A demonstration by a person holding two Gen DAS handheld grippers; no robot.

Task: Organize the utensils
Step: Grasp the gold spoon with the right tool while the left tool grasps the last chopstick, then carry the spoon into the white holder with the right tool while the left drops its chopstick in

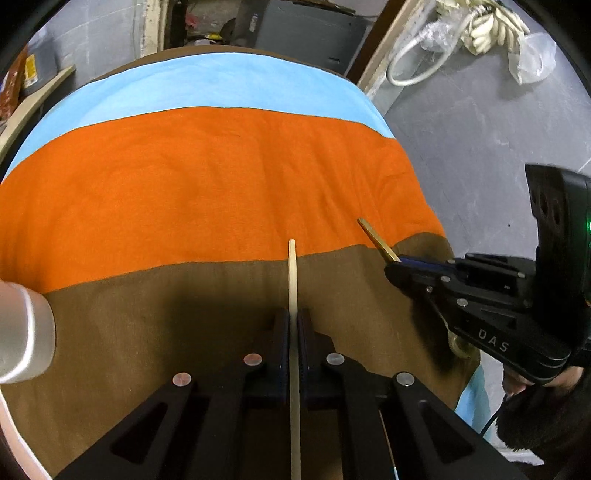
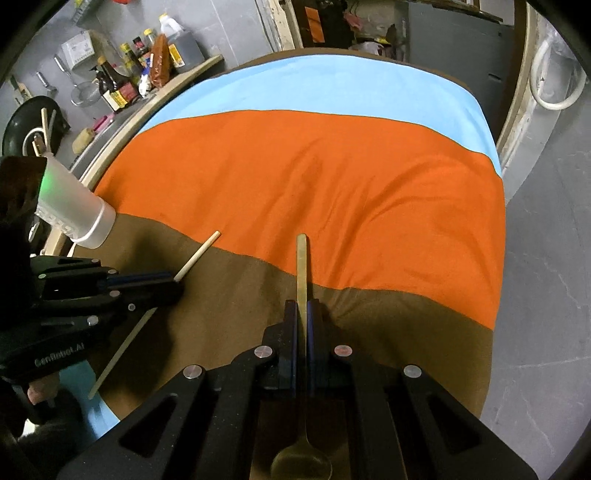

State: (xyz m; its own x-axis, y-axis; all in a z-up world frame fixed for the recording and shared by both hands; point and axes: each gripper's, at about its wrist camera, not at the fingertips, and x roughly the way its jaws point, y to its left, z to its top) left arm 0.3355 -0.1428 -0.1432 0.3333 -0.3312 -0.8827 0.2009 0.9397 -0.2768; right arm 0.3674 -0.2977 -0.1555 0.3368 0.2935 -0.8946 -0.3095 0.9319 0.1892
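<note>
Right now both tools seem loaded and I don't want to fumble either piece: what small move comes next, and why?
Probably swing the left tool toward the white holder at the table's left edge. It is shut on a chopstick, and that holder already has sticks standing in it. The right tool, shut on the gold spoon, should likely wait clear.

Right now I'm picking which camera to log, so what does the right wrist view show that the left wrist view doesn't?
Only the right wrist view shows the spoon's bowl, the shelf of sauce bottles and chopsticks standing in the white holder.

Only the left wrist view shows the coiled white cable.

Both show the striped cloth, the left gripper shut on a chopstick, and the right gripper shut on the spoon.
</note>
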